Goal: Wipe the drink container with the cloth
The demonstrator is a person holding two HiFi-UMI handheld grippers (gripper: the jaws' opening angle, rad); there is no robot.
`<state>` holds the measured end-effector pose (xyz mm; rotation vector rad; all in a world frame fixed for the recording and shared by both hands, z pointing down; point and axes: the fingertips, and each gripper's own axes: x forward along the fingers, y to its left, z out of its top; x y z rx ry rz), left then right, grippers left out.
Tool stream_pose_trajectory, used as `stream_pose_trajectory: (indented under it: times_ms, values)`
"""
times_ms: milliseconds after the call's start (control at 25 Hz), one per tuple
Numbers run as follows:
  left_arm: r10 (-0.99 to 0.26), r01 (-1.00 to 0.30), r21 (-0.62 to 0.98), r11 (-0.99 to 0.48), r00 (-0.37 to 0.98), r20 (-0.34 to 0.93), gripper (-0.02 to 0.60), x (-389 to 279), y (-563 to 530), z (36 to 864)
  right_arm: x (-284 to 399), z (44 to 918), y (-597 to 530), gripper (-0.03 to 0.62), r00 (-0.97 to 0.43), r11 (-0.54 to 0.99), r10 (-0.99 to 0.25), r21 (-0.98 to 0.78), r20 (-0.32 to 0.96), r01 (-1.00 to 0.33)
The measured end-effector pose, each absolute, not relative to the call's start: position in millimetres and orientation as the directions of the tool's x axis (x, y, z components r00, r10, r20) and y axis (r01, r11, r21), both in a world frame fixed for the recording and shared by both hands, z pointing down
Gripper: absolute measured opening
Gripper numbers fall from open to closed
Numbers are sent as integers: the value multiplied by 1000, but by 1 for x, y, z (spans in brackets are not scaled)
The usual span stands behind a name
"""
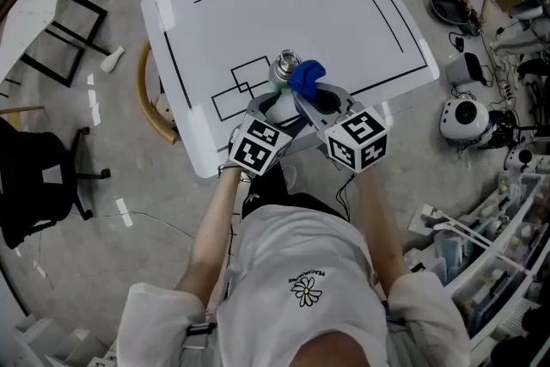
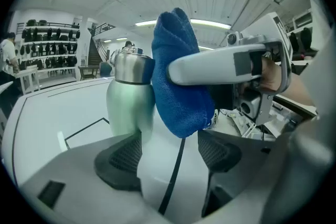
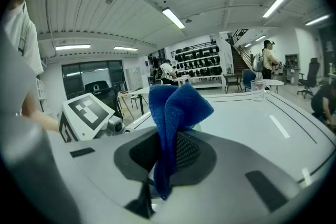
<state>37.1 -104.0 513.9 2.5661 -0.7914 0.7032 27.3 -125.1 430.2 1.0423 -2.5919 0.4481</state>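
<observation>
Bottle (image 2: 123, 97): metal, pale green satin body, bare brushed-steel neck; cloth (image 2: 178, 86): blue terry, nubbly, matt. Left gripper (image 2: 169, 155) and right gripper (image 3: 165, 152): smooth matt grey plastic shells; pads (image 2: 121, 159) black, rubbery-looking, finely gridded. Table (image 1: 344, 21): smooth white top, faint sheen; glass (image 3: 257, 89): clear, glossy.

Blue cloth (image 3: 176, 107), green bottle (image 2: 124, 108) (metallic sheen)
</observation>
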Motion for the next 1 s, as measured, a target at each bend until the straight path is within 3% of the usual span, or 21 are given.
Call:
stream_pose_trajectory:
  times_ms: [280, 520, 600, 760, 1000]
  values:
    - [-436, -600, 159, -784, 714, 547, 325, 33, -106, 500, 29, 422, -125, 43, -691, 677, -624, -188, 366, -711]
    - [-539, -634, 82, -769, 712, 449, 311, 19, -115, 431, 57, 375, -130, 43, -627, 618, -735, -124, 258, -776]
    - [-614, -677, 55, -734, 696, 372, 248, 10, -127, 396, 68, 356, -132, 43, -592, 591, -776, -76, 217, -803]
    - [-762, -782, 24, -622, 612, 211, 20, -8, -141, 332, 85, 329, -125, 43, -517, 523, -844, 11, 145, -852]
    - [-843, -850, 99, -517, 526, 112, -2, -20, -136, 313, 99, 329, -106, 43, -439, 441, -894, 1, 90, -898]
